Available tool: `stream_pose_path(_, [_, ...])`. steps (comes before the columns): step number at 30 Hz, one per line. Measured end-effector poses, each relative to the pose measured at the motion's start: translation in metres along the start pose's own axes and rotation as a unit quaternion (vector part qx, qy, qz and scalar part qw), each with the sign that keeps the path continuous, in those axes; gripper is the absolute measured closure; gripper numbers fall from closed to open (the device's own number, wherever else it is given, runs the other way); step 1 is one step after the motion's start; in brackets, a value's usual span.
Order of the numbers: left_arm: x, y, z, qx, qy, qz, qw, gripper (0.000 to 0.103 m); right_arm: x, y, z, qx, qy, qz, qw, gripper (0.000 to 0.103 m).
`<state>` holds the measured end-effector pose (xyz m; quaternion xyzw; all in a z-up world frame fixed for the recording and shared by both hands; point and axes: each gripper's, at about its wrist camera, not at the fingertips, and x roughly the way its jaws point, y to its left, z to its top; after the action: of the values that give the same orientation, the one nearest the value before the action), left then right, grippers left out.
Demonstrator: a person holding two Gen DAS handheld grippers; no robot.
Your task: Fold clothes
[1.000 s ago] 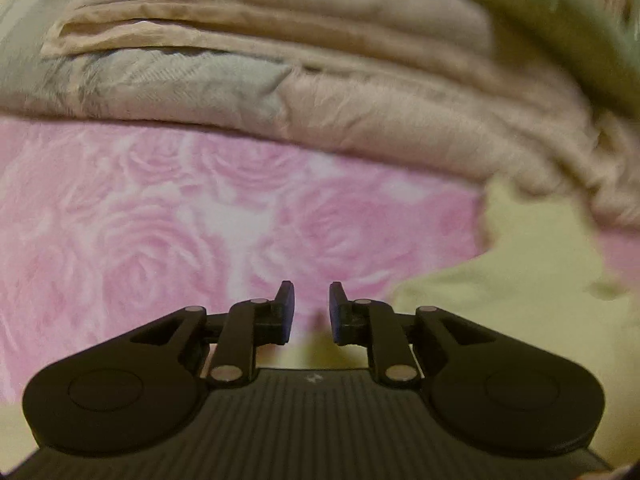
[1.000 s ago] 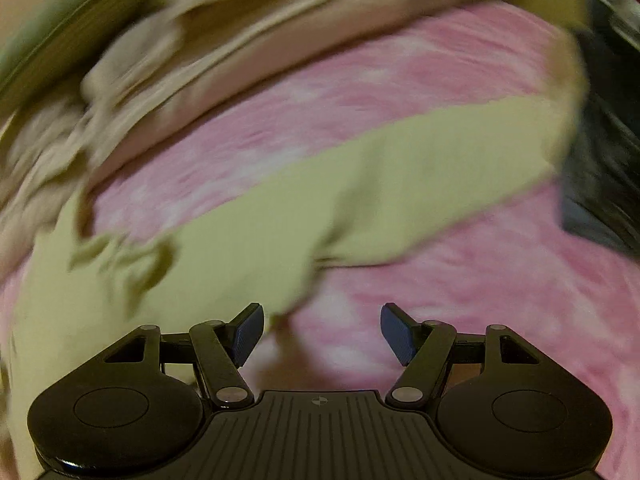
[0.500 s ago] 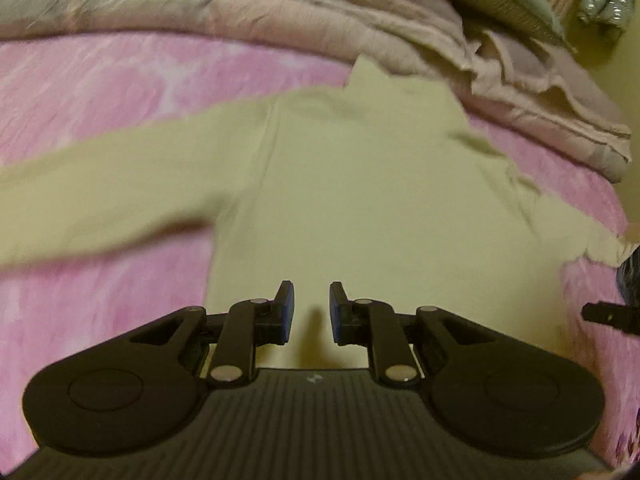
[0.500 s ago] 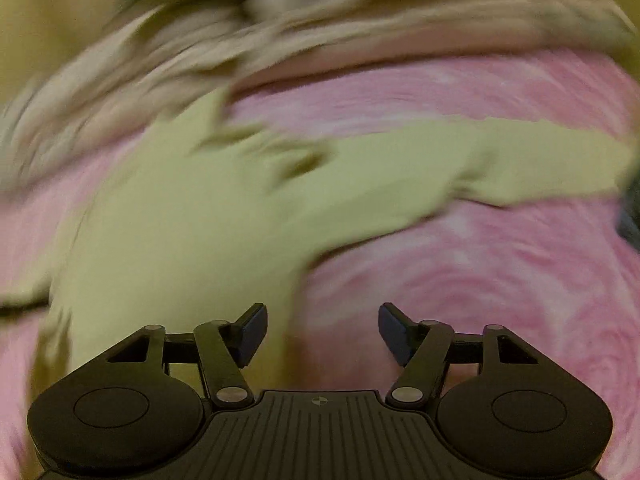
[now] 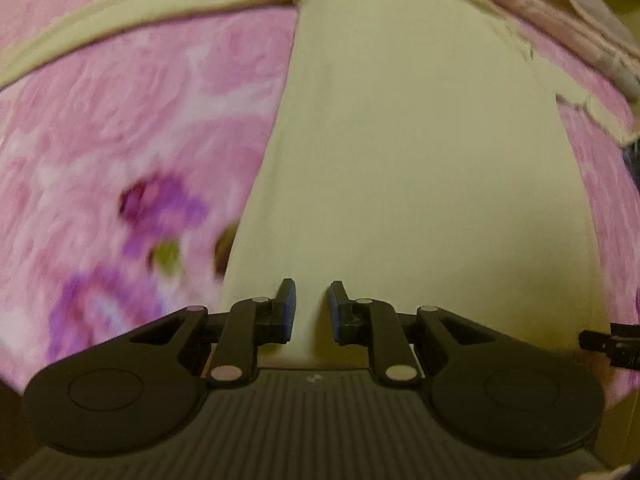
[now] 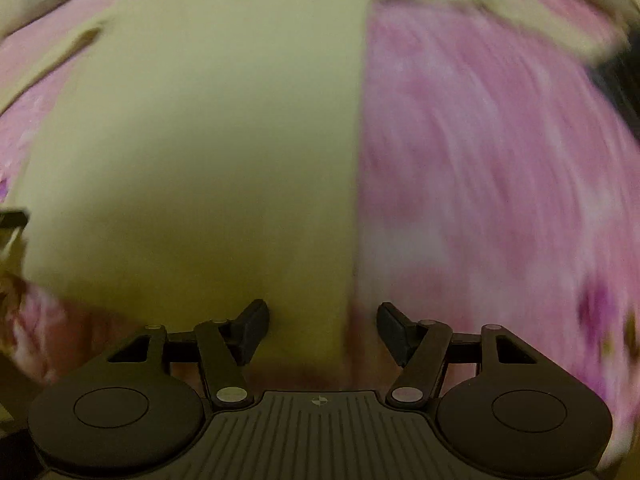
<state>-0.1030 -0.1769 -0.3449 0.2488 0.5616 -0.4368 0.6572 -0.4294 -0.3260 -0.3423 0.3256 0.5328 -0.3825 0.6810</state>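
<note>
We see the pale yellow top (image 5: 420, 152) spread flat on the pink floral bedspread (image 5: 140, 120), long axis running from bottom centre to the frame's top; our left gripper (image 5: 313, 308), jaws narrowly parted and empty, sits over its lower-left hem; our right gripper (image 6: 322, 330), wide open, straddles its right edge. Blur hides the hem; 1 sleeve (image 5: 140, 12) is cut off upper left.

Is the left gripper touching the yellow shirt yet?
Cannot tell. In the left wrist view the left gripper is open over the yellow shirt, near its hem, but no contact or gap shows plainly.
</note>
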Motion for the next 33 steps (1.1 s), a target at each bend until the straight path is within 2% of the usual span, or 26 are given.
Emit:
stream_pose_path(2, [-0.014,0.001,-0.004,0.001,0.016,0.006,0.9999,0.088,-0.014,0.003,-0.004,0.024,0.008,0.0,1.0,0.038])
stream_pose_path(4, [-0.035,0.0,0.001,0.006,0.017,0.018,0.9997,0.082,-0.027,0.007,-0.007,0.048,0.015,-0.001,0.999,0.038])
stream_pose_path(5, [-0.051,-0.002,0.005,0.009,0.007,0.022,0.9997,0.081,-0.039,0.011,-0.003,0.055,0.007,0.006,0.998,0.038])
stream_pose_path(7, [-0.082,-0.007,0.013,0.015,-0.014,0.028,0.9994,0.07,-0.063,0.02,0.008,0.068,-0.006,0.022,0.997,0.038])
stream_pose_path(8, [-0.097,-0.009,0.018,0.019,-0.024,0.031,0.9991,0.068,-0.075,0.026,0.012,0.075,-0.013,0.035,0.996,0.038])
stream_pose_path(10, [-0.126,-0.014,0.027,0.026,-0.045,0.038,0.9979,0.065,-0.099,0.04,0.022,0.083,-0.031,0.058,0.994,0.026])
stream_pose_path(11, [-0.14,-0.017,0.027,0.029,-0.055,0.039,0.9973,0.064,-0.11,0.047,0.028,0.085,-0.041,0.067,0.993,0.01])
stream_pose_path(14, [-0.178,-0.024,0.027,0.041,-0.08,0.046,0.9949,0.06,-0.148,0.073,0.03,0.065,-0.08,0.074,0.992,0.008])
stream_pose_path(16, [-0.196,-0.029,0.023,0.048,-0.089,0.053,0.9935,0.06,-0.165,0.085,0.028,0.056,-0.088,0.071,0.992,0.008])
stream_pose_path(20, [-0.218,-0.031,0.01,0.053,-0.095,0.056,0.9925,0.059,-0.184,0.096,0.022,0.049,-0.097,0.063,0.992,0.008])
stream_pose_path(33, [-0.24,-0.029,-0.017,0.072,-0.088,0.057,0.9919,0.058,-0.208,0.099,-0.009,0.059,-0.088,0.036,0.994,0.008])
